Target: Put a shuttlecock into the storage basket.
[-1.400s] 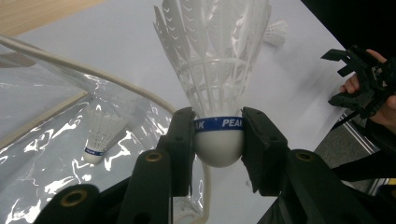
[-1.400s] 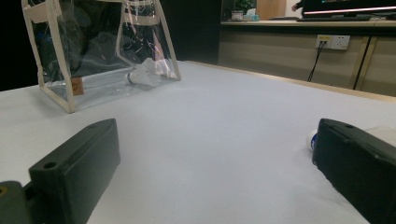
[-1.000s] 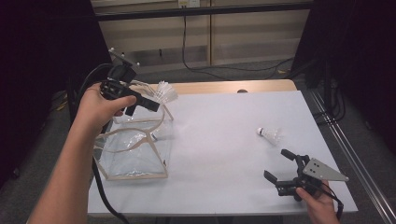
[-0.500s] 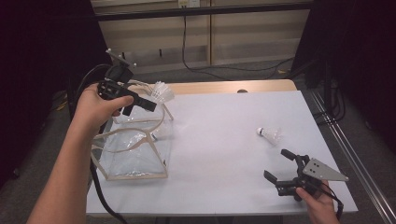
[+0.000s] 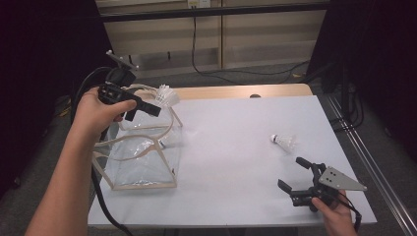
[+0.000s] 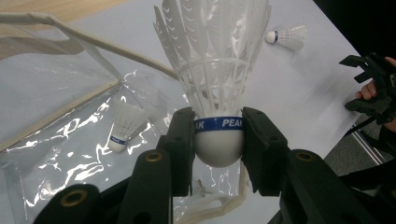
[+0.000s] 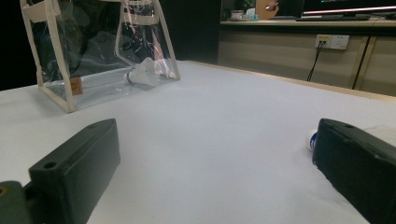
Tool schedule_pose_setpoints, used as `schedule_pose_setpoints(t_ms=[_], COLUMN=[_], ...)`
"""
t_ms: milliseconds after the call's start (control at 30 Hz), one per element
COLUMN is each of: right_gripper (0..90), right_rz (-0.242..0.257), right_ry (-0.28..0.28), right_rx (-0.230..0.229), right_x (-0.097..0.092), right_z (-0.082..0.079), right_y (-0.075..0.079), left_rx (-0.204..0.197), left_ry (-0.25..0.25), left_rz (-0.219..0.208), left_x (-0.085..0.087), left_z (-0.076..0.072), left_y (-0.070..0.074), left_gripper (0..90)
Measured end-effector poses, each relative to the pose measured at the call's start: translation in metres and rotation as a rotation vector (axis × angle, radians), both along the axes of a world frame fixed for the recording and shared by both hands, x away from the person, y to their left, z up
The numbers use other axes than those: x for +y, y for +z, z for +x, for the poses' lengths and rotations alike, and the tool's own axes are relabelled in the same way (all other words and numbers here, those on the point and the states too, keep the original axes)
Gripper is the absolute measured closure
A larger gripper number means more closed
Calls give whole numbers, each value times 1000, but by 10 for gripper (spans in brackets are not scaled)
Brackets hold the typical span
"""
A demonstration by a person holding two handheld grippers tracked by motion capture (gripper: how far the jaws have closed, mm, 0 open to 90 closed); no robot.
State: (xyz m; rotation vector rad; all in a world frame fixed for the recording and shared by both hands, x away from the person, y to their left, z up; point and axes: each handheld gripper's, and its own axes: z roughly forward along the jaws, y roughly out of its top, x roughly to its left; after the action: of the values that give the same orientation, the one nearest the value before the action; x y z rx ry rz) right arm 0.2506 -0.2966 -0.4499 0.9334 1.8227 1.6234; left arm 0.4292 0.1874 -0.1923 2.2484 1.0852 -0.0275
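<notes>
Our left fingers [image 6: 218, 149] clamp a shuttlecock [image 6: 218, 93] above the clear bag [image 5: 142, 157]; right fingers [image 5: 297, 174] apart, another shuttlecock [image 5: 283, 142] just beyond them.

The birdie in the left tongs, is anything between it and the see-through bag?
Nothing visible blocks it. The left tongs grip the birdie by its white cork, above the clear bag, whose top looks open. The bag's cream handle arches beside it, and another birdie already lies inside.

"PEAK" on the blue band

Between my left gripper's [image 6: 218, 154] jaws, the shuttlecock [image 6: 217, 84] reads "PEAK" twice around its blue band [image 6: 218, 123]; nothing else legible.
</notes>
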Motion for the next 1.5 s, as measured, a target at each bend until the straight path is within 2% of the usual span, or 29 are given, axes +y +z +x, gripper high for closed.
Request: schedule_pose_setpoints(t_ms=[733,1000,1133,1500], right_gripper=[6,6,6,6], right_rz=[0,0,-1,1], right_ry=[0,-1,0,-1], right_rx=[-3,-4,-3,-1], right_x=[0,0,0,0], right_z=[0,0,0,0], right_y=[0,0,0,0], left_rx=[-9,-13,-23,-17], left_ry=[28,34,51,78], left_rz=[5,20,21,27], left_x=[14,20,24,34], left_z=[1,0,0,3], left_y=[1,3,3,-1], left_gripper=[655,655,655,655])
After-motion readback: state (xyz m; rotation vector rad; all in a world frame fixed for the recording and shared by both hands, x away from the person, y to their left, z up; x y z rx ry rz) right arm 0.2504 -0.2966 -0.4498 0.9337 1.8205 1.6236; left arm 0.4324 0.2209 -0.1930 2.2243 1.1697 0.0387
